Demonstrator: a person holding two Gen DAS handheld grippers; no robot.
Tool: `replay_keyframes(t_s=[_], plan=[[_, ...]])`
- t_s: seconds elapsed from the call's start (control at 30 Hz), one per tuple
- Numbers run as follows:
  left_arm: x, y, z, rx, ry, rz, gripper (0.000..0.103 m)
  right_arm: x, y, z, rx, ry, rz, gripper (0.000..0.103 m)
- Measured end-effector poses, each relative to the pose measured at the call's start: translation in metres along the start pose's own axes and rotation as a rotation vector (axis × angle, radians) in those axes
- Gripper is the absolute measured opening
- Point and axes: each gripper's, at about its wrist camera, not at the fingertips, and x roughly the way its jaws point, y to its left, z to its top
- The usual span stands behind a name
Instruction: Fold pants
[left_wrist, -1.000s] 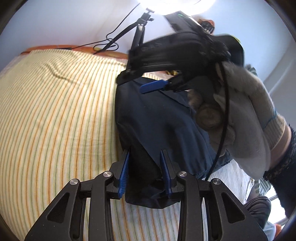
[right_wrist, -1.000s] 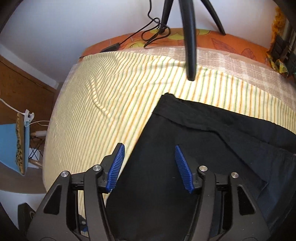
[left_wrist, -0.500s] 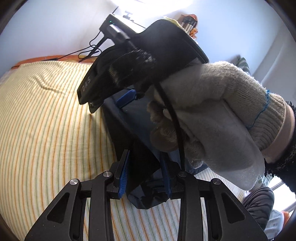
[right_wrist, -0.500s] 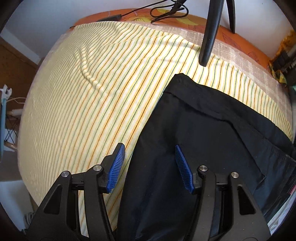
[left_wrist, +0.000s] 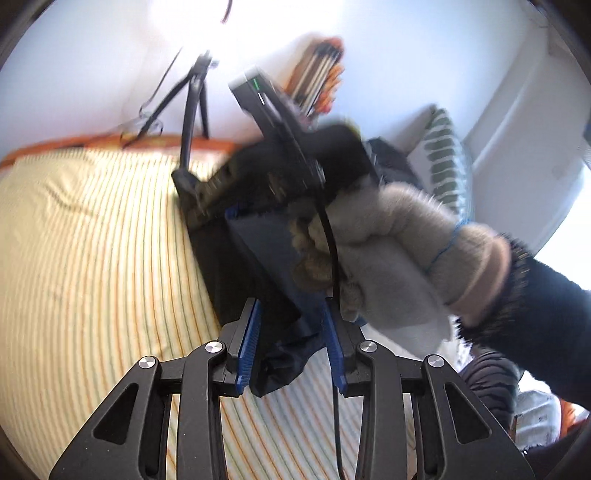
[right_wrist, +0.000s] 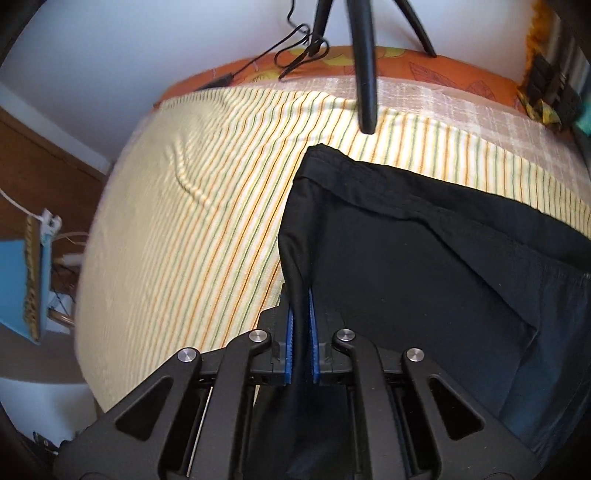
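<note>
Now my right tongs (right_wrist: 300, 343) have just been closing and pinch a ridge of the pants (right_wrist: 424, 258) along their left edge, blue pads pressed on the cloth. My left tongs (left_wrist: 291, 347) stand partly spread with a bunch of the same pants (left_wrist: 280, 332) between the pads, which I judge to be a grip, though blur keeps me from being sure. The pants lie on the right half of the striped bed (right_wrist: 192, 206), one part lifted. The risk, I think, is a thin pinch slipping as I carry the fold over, or the two grips pulling unevenly and skewing it. My gloved right hand (left_wrist: 388, 251) crowds the left view. No writing is readable.
</note>
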Motion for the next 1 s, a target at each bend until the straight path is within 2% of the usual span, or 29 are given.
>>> replay_keyframes(t_s=[0.07,0.13,0.2,0.3,0.4,0.53,0.67,0.77,0.83,1.0], plan=[[-0.014,0.007,0.006,-0.011,-0.062,0.005,0.041,-0.012,-0.008,-0.003,0.008,-0.029,0.03,0.007],[-0.025,0.022,0.015,-0.054,-0.116,0.023,0.042,-0.025,-0.015,-0.006,0.018,-0.054,0.054,0.007],[-0.026,0.041,0.021,-0.089,-0.137,0.101,0.042,-0.042,-0.026,-0.01,0.044,-0.089,0.082,0.007],[-0.007,0.056,0.021,-0.111,-0.102,0.215,0.042,-0.059,-0.035,-0.016,0.064,-0.126,0.11,0.006],[0.025,0.052,0.019,-0.06,-0.033,0.243,0.042,-0.08,-0.043,-0.024,0.075,-0.169,0.129,0.006],[0.066,0.03,0.017,0.02,0.041,0.206,0.042,-0.097,-0.048,-0.027,0.082,-0.21,0.128,0.006],[0.089,0.003,0.02,0.08,0.05,0.146,0.042,-0.119,-0.066,-0.037,0.094,-0.242,0.117,0.006],[0.097,-0.023,0.018,0.147,0.045,0.108,0.042,-0.139,-0.087,-0.048,0.116,-0.27,0.096,0.006],[0.106,-0.032,0.017,0.154,0.054,0.055,0.042,-0.15,-0.103,-0.053,0.133,-0.281,0.091,0.006],[0.132,-0.054,0.016,0.19,0.088,0.002,0.042,-0.17,-0.148,-0.076,0.192,-0.309,0.046,0.005]])
